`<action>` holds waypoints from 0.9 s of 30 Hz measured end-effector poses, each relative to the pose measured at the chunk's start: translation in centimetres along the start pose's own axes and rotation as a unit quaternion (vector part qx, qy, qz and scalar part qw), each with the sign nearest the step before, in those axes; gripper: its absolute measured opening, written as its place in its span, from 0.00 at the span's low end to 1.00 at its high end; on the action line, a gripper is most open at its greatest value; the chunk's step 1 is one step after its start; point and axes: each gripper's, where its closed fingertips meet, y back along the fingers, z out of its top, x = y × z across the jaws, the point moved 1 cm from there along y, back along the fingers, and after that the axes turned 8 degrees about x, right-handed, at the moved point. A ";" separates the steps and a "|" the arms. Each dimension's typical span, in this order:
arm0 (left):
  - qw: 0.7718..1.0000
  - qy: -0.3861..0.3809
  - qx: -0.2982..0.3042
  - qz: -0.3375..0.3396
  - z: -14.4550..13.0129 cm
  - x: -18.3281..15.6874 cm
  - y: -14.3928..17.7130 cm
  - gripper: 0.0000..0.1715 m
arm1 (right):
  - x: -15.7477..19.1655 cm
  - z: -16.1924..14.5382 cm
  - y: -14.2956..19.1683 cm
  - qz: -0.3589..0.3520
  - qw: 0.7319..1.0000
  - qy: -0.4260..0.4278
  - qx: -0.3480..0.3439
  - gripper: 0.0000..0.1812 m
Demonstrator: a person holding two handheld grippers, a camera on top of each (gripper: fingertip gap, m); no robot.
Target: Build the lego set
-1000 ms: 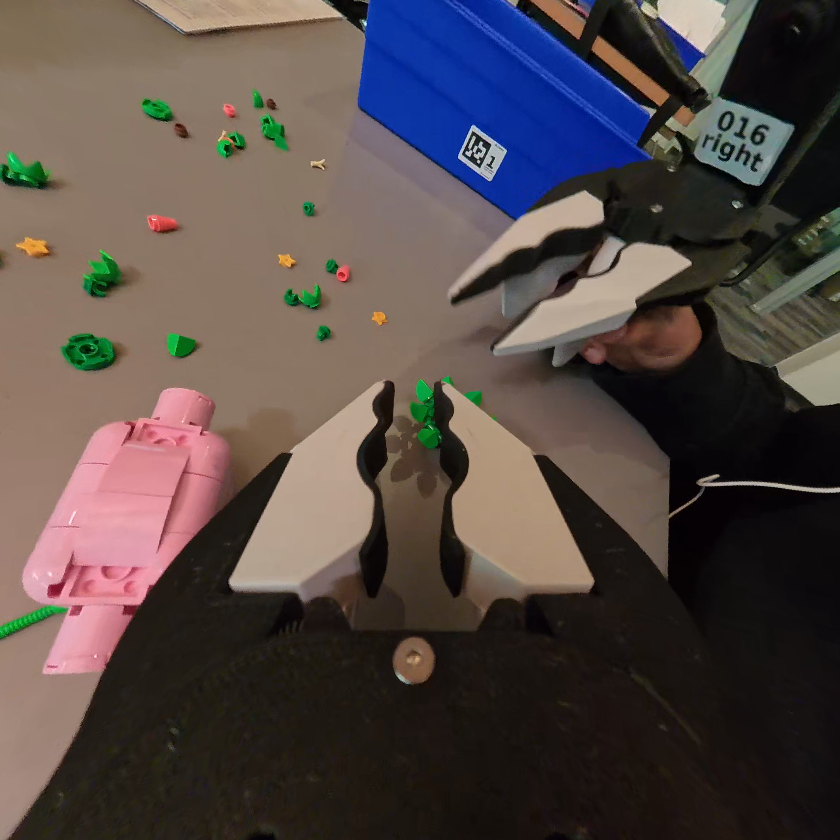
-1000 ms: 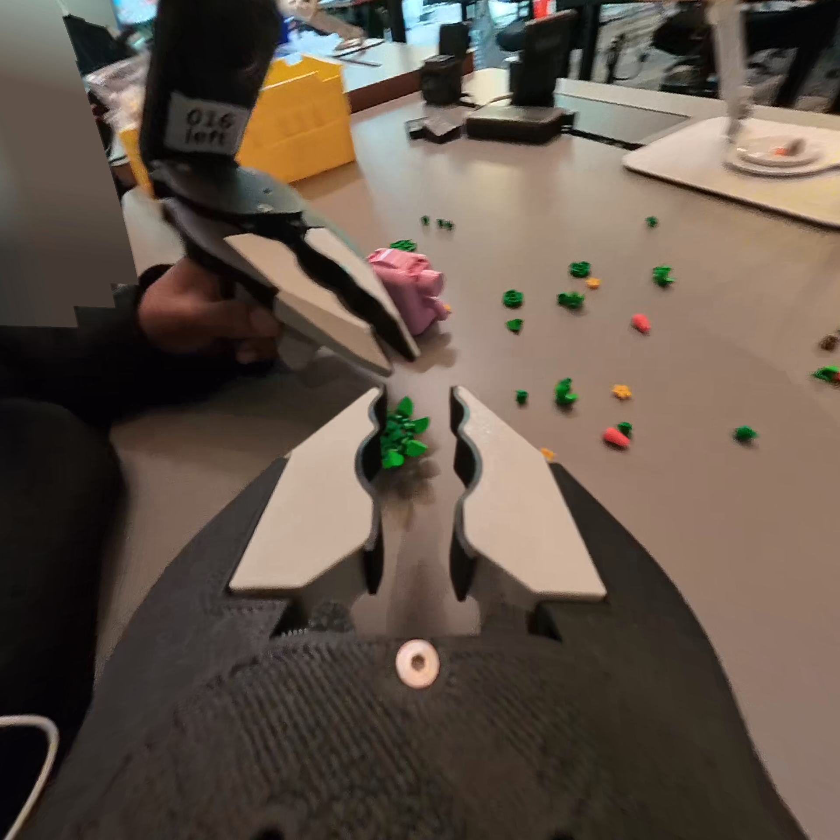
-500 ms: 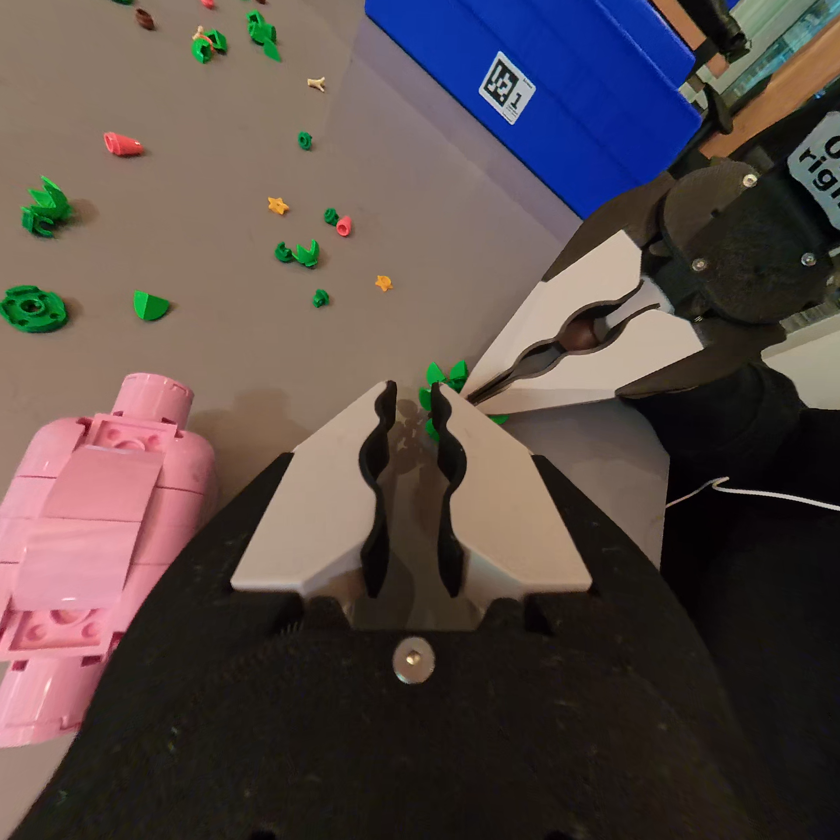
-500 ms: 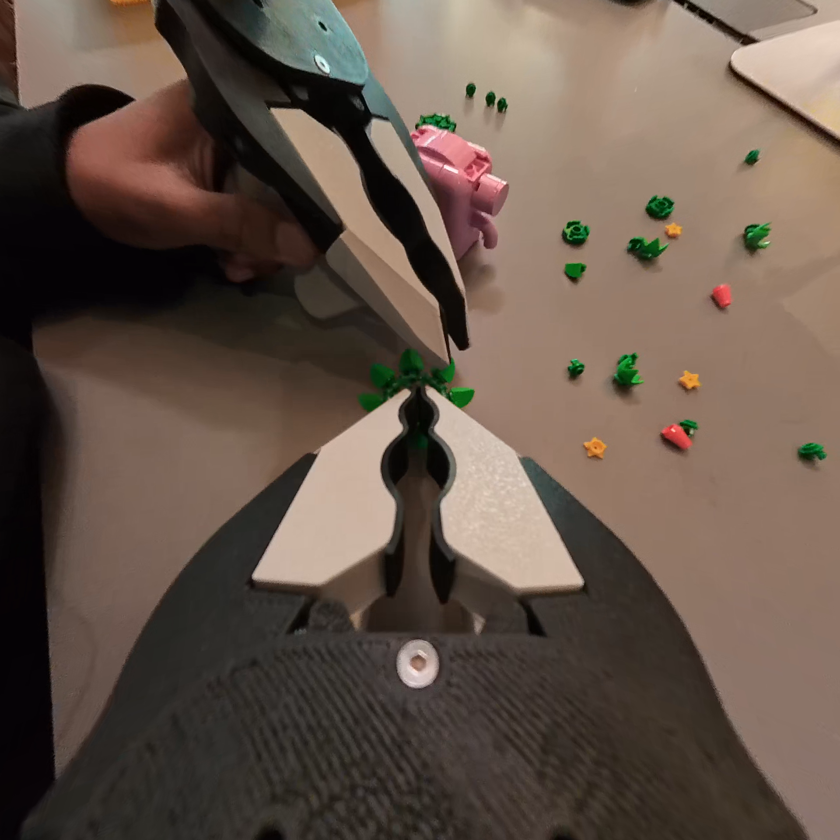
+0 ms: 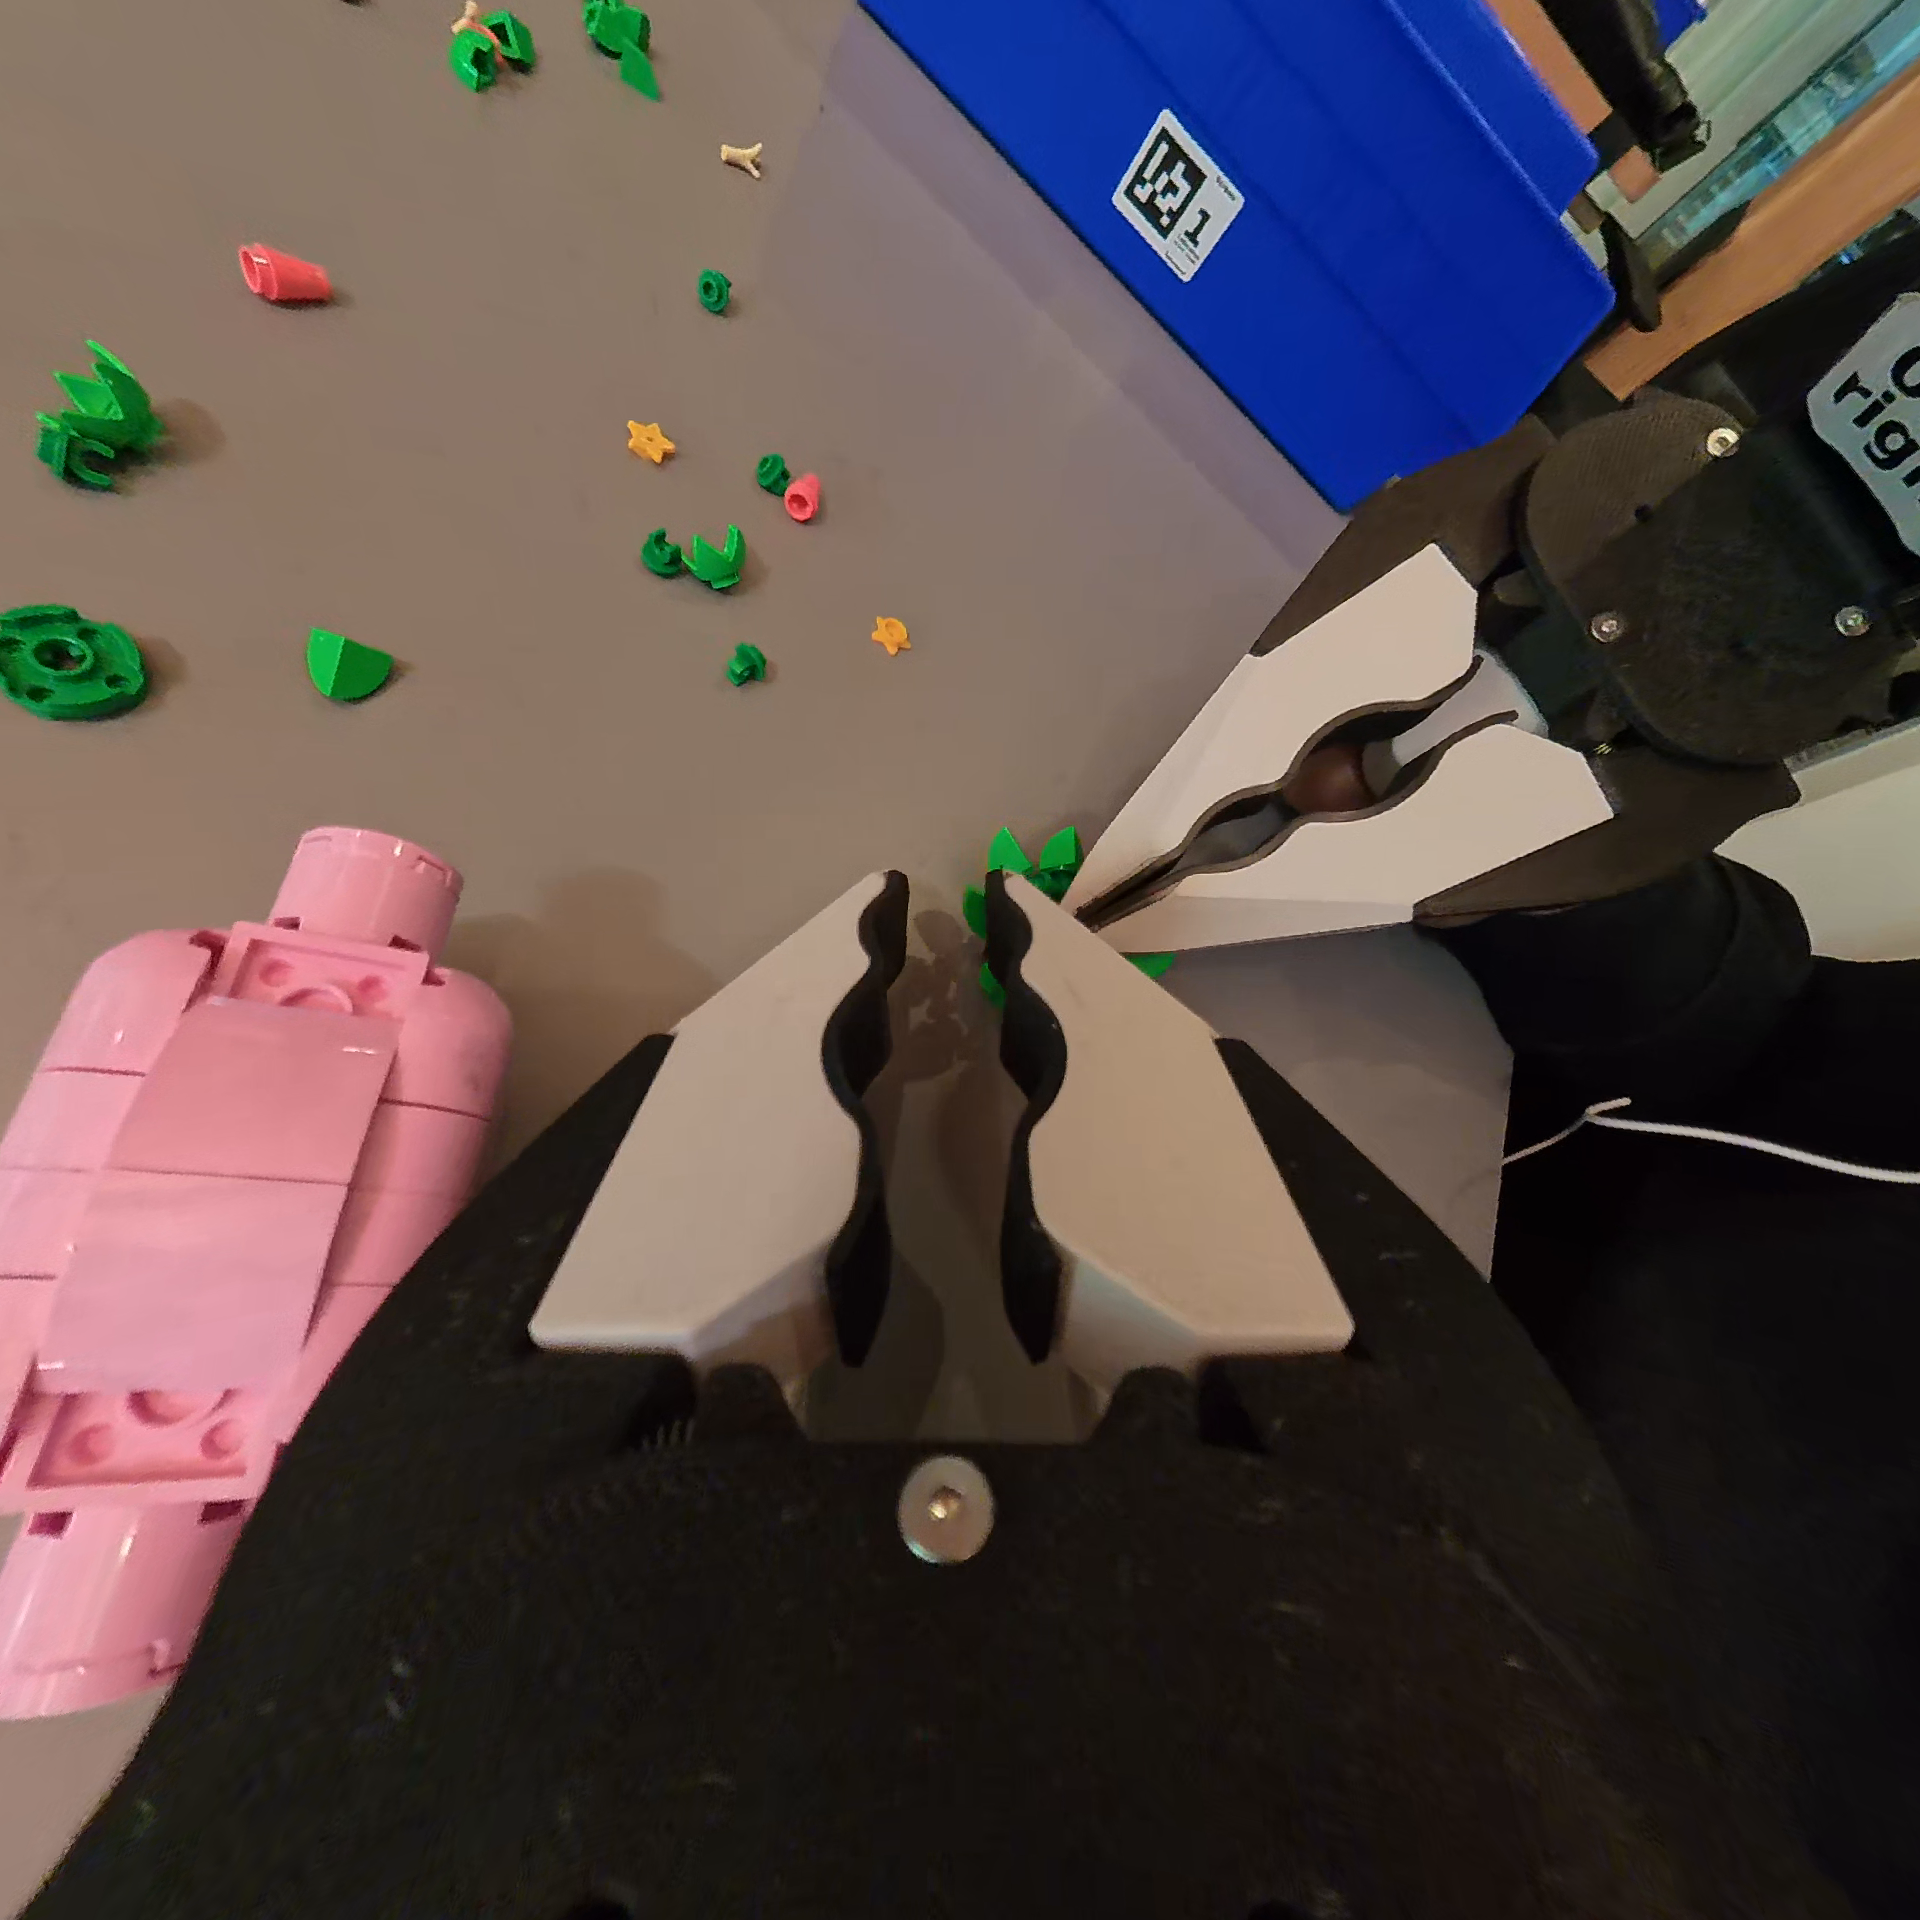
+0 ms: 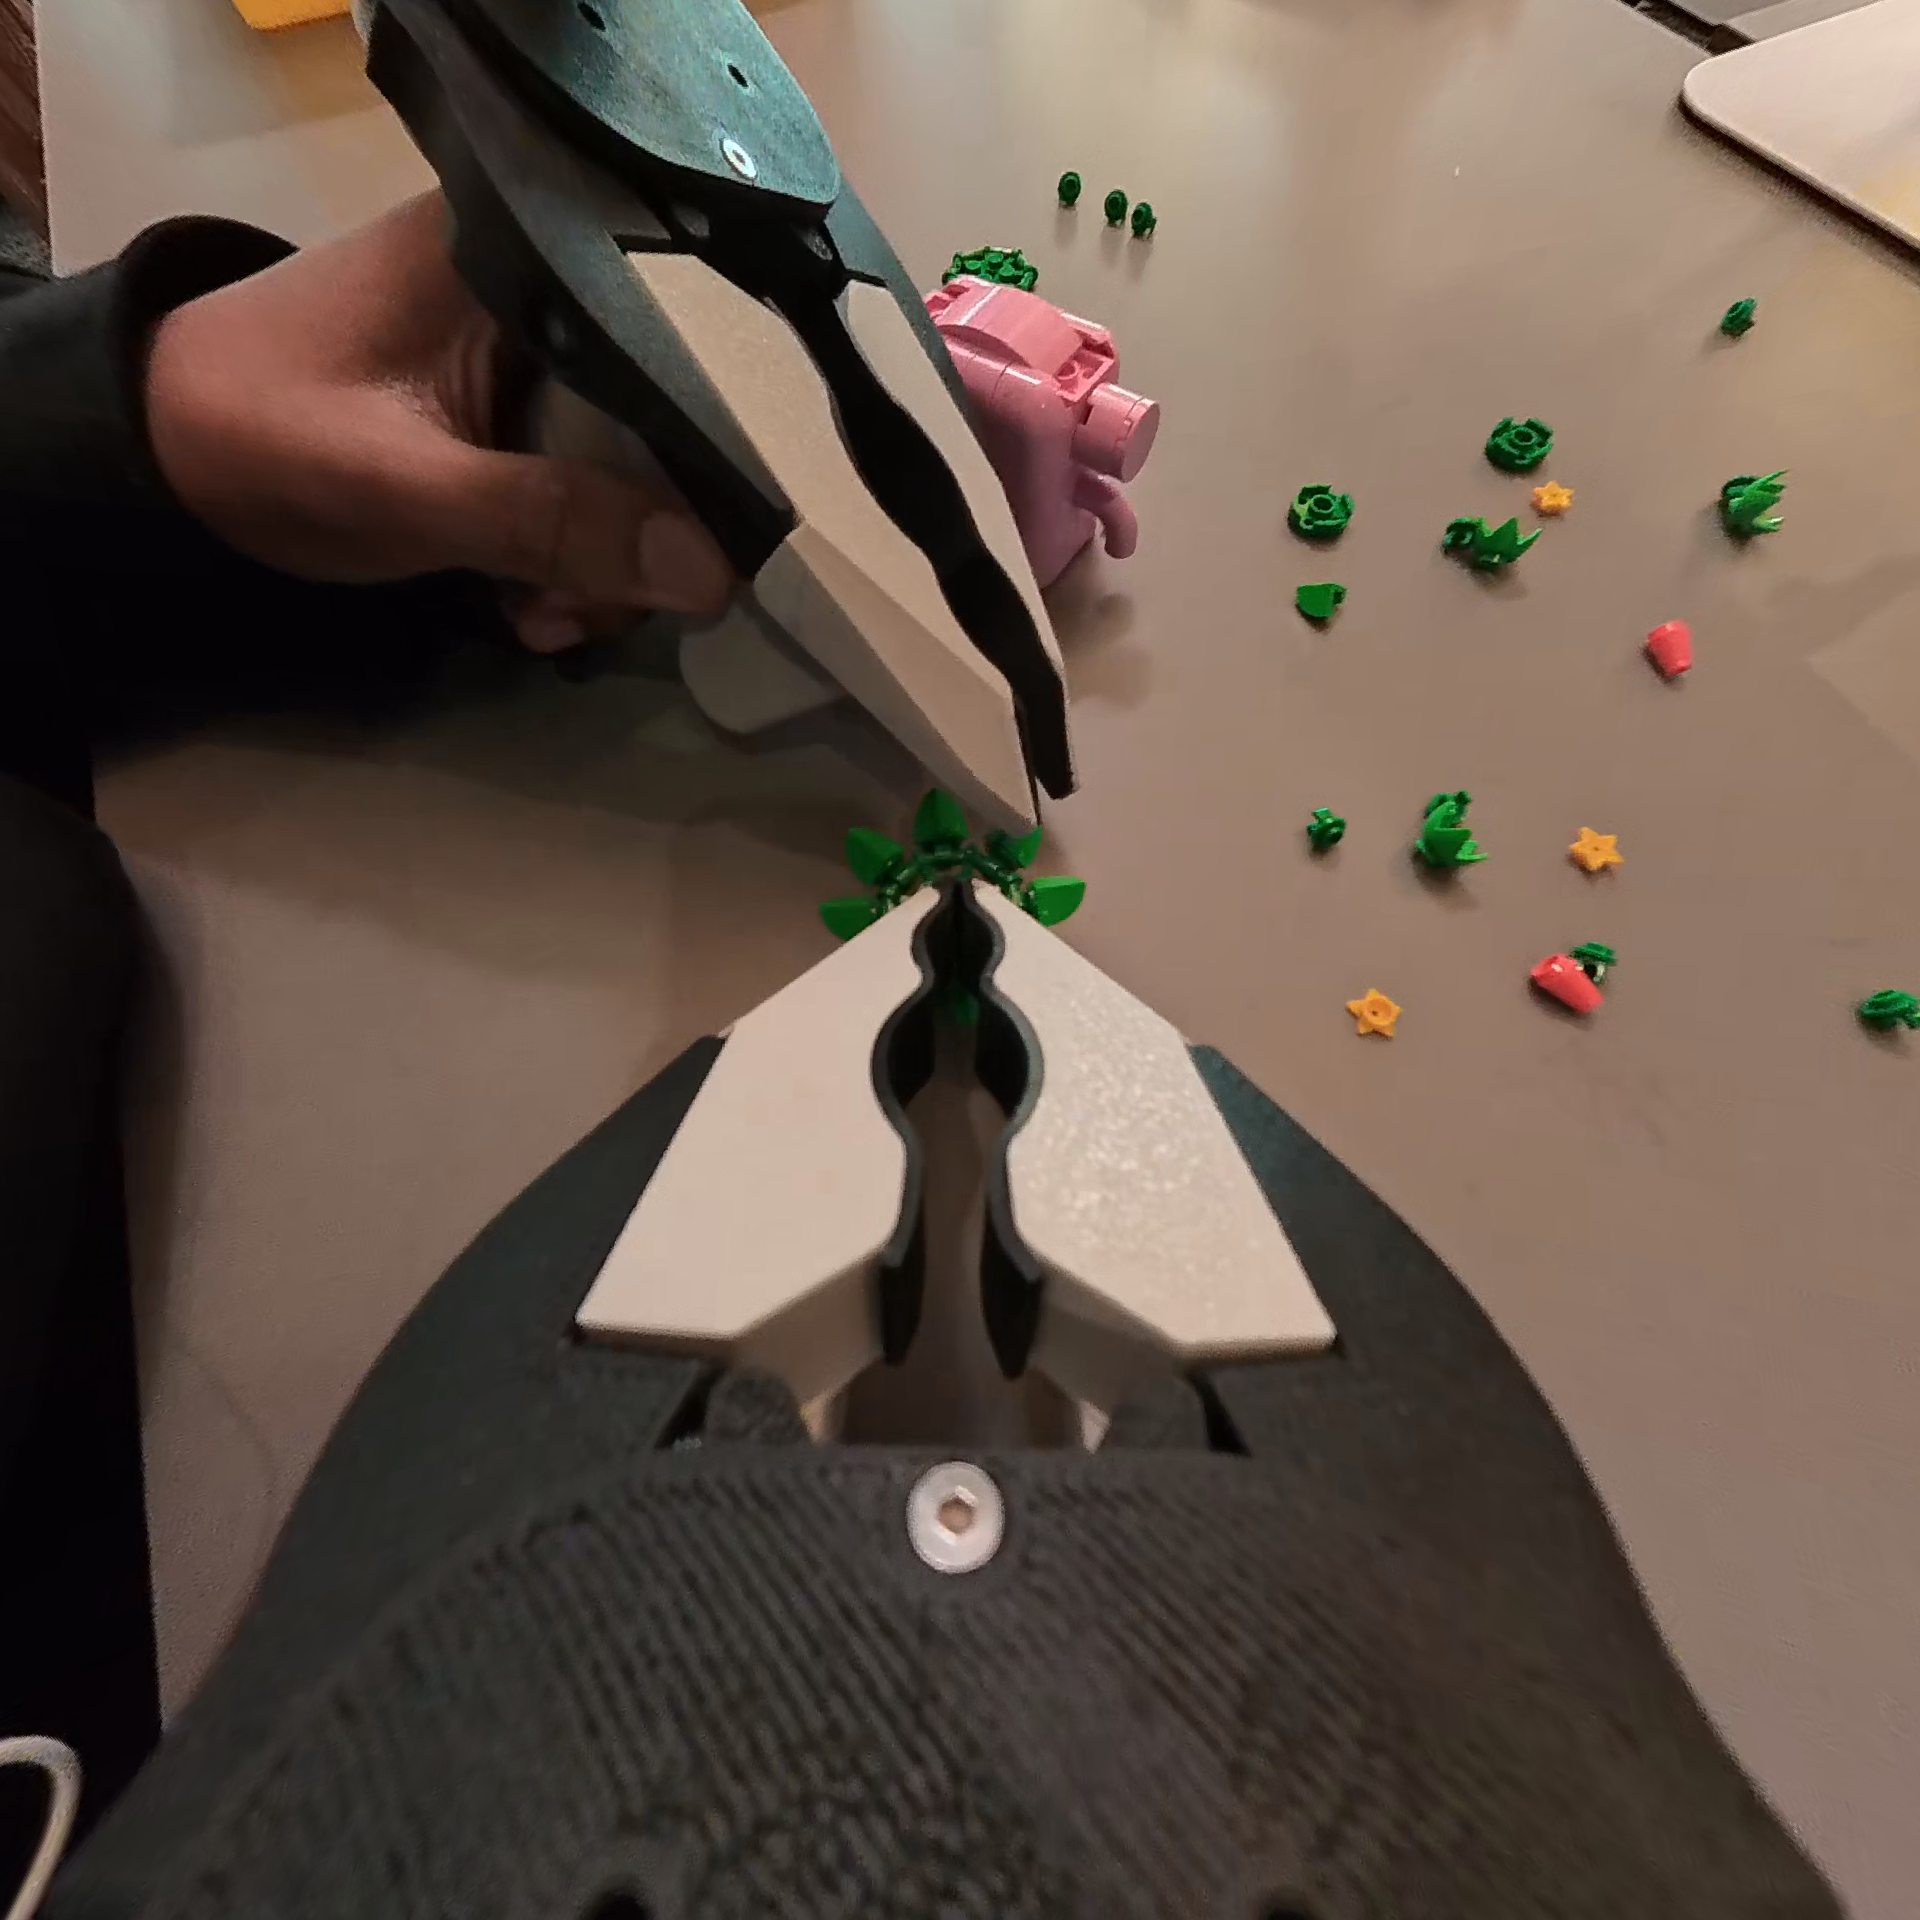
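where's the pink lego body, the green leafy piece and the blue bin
pink lego body [image 5: 223, 1174]: left wrist view, on its flat top tile.
green leafy piece [image 6: 940, 821]: right wrist view, on the topmost leaf.
blue bin [image 5: 1351, 291]: left wrist view, on its side wall.

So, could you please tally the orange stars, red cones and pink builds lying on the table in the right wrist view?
Orange stars: 3
Red cones: 2
Pink build: 1
Total: 6
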 end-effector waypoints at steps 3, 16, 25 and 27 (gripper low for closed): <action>1.000 -0.006 -0.002 -0.001 0.0 -0.2 0.1 0.05 | 0.0 0.0 0.0 0.000 1.000 0.001 0.000 0.00; 0.999 0.004 0.009 -0.049 -0.3 -1.0 -0.1 0.13 | -0.1 0.0 0.0 -0.002 1.000 0.004 -0.001 0.00; 0.998 0.010 0.008 -0.056 -0.2 -1.1 -0.1 0.07 | -0.1 0.0 0.0 0.000 1.000 0.003 -0.001 0.00; 0.998 0.009 0.007 -0.056 -0.2 -1.1 -0.1 0.07 | -0.2 0.0 0.0 -0.003 1.000 0.000 0.000 0.00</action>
